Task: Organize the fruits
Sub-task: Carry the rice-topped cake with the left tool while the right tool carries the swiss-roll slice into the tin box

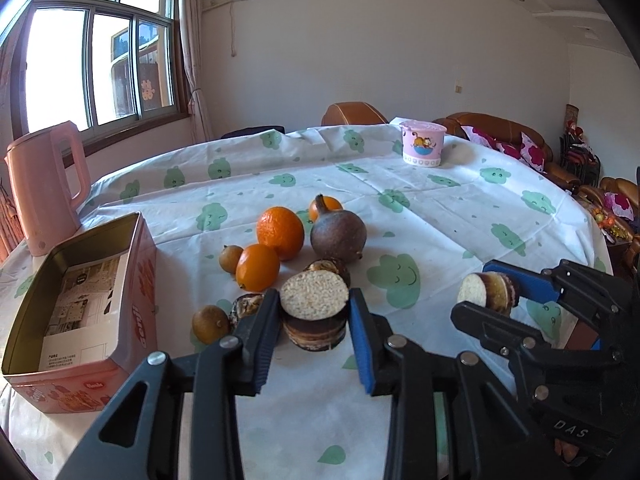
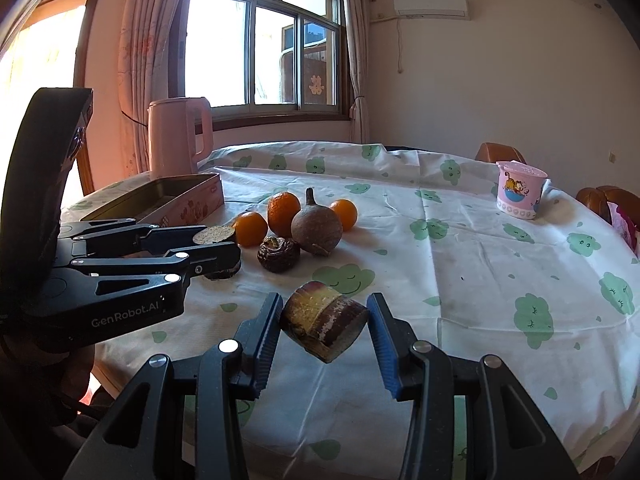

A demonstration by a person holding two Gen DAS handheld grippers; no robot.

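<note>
sunlight from the window [image 1: 100,68] fell on a round surface [image 1: 440,216] under a white cloth with green clouds, in a living room with brown sofas behind. on it lay a pile of fruits: oranges [image 1: 280,232], a brown pear-shaped fruit [image 1: 338,236], small brown longans [image 1: 210,322] and dark cut pieces.

the left gripper [image 1: 314,316] had its fingers nearly closed on a cut fruit piece [image 1: 314,294] with a pale grainy face, which sat on top of another dark slice [image 1: 314,334]; the pads looked to be pressing its two sides. the right gripper [image 2: 324,326] was narrow too, with a second cut piece [image 2: 324,324] between its fingers, tilted and lifted above the cloth, so i judged it was gripped.

an open pink tin box [image 1: 140,280] stood at the left edge of the surface, beside a pink kettle [image 1: 48,184]. the box lay to the left of both grippers, and the left hand was clearly the nearer one. the long axis of the box ran away from the camera, so i think a piece should come over its long right wall. the right hand would need to cross over the pile and past the left gripper, which could knock the oranges.
</note>
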